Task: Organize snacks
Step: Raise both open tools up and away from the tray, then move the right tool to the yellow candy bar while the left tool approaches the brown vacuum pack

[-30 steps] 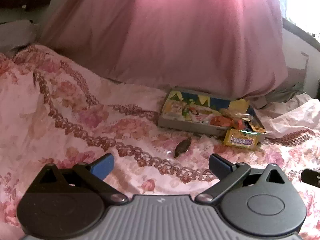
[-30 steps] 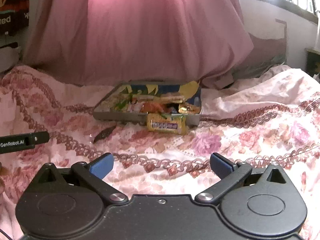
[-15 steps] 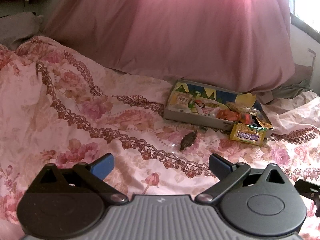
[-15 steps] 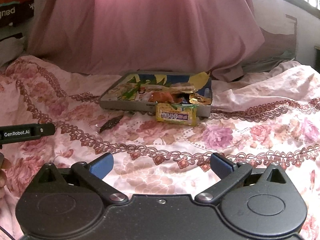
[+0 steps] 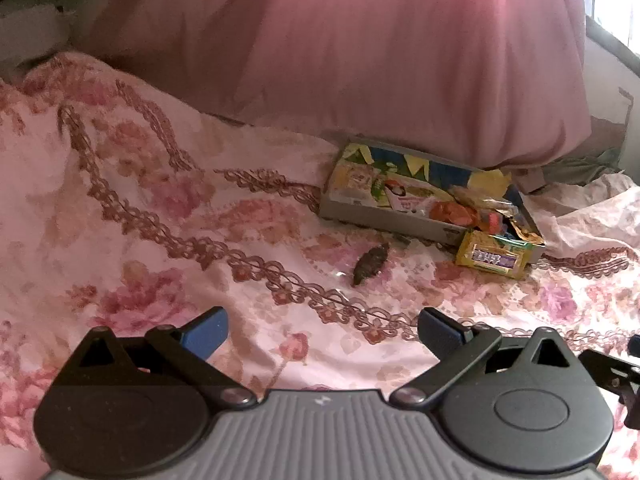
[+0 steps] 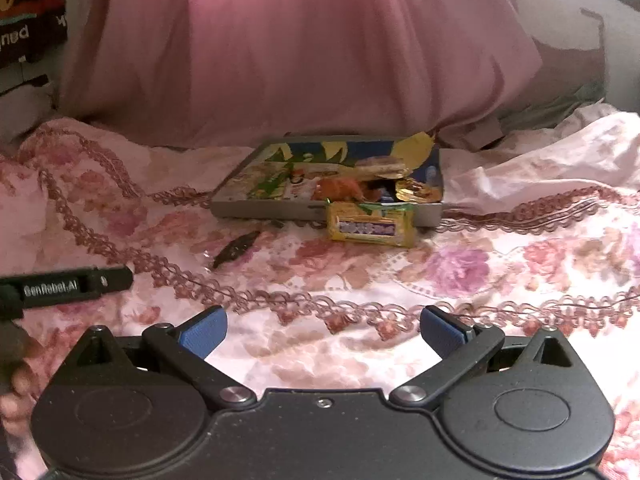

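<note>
Two things fill most of both views: a floral bedspread [image 5: 168, 216] that spreads under and ahead of both grippers, and a big pink draped cloth [image 6: 296, 48] that rises far ahead of them as a backdrop. Ahead of the right gripper [image 6: 323, 334], and ahead and to the right of the left gripper [image 5: 322, 332], a shallow snack box [image 6: 276, 209] lies on the bedspread at the foot of the cloth, with mixed wrappers piled inside. A yellow snack bar [image 6: 370, 227] with a purple label leans against the box's near wall, outside it, almost straight ahead of the right gripper. A small dark wrapped snack [image 5: 369, 264] lies loose on the bedspread, just short of the box and nearer to the left gripper, which has it ahead, slightly right of centre. Folds of the bedspread lie between both grippers and these items; nothing else blocks the way. Both grippers hover with their blue-padded fingers wide apart and hold nothing. From the right wrist, a black arm of the left tool juts in at the left edge, beside part of a hand [image 6: 16, 376].
</note>
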Tool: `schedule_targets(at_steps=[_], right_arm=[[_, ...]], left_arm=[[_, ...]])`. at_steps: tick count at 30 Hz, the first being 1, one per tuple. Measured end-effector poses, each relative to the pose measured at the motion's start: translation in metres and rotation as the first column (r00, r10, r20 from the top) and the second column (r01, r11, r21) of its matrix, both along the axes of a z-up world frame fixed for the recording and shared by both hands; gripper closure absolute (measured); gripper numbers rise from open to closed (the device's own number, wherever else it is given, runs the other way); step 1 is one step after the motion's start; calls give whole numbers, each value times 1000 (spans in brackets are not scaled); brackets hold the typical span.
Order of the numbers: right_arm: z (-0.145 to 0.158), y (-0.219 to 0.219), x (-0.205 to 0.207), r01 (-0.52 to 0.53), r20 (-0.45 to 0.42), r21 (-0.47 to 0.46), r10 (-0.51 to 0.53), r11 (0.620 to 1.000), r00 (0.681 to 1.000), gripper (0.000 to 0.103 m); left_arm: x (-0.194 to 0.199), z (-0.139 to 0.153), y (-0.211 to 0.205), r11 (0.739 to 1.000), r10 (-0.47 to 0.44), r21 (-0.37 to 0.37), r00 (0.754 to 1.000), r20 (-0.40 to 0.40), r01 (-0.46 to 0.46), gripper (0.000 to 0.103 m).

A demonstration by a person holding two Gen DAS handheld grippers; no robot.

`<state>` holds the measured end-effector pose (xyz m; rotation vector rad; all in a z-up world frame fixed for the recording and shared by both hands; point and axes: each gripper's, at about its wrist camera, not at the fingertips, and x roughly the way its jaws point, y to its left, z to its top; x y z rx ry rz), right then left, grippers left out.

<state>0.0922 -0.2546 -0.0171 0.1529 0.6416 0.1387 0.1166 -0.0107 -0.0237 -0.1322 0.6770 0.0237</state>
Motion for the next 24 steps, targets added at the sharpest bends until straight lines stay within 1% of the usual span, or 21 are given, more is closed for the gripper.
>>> schedule_targets(at_steps=[3, 8, 13, 17, 22, 24], right_arm=[[3, 0, 12, -6, 4, 5, 6, 1000, 1000, 1], [7, 0, 31, -43, 13, -21, 43, 999, 999, 1], [11, 1, 49, -81, 33, -56, 83, 995, 996, 1], [14, 1, 64, -105, 52, -106, 111, 989, 992, 1], [13, -2, 81, -131, 64, -125, 139, 983, 988, 1], [12, -3, 87, -136, 68, -134, 146, 982, 987, 1]], left_arm=[[8, -4, 3, 999, -8, -33, 1000, -10, 7, 0], [23, -8, 6, 999, 17, -31, 1000, -16, -17, 0], [38, -14, 10, 999, 31, -38, 999, -42, -32, 0], [49, -16, 14, 998, 19, -54, 998, -65, -22, 0], [67, -14, 24, 996, 26, -84, 998, -50, -31, 0], [76, -15, 25, 997, 27, -77, 998, -50, -31, 0]])
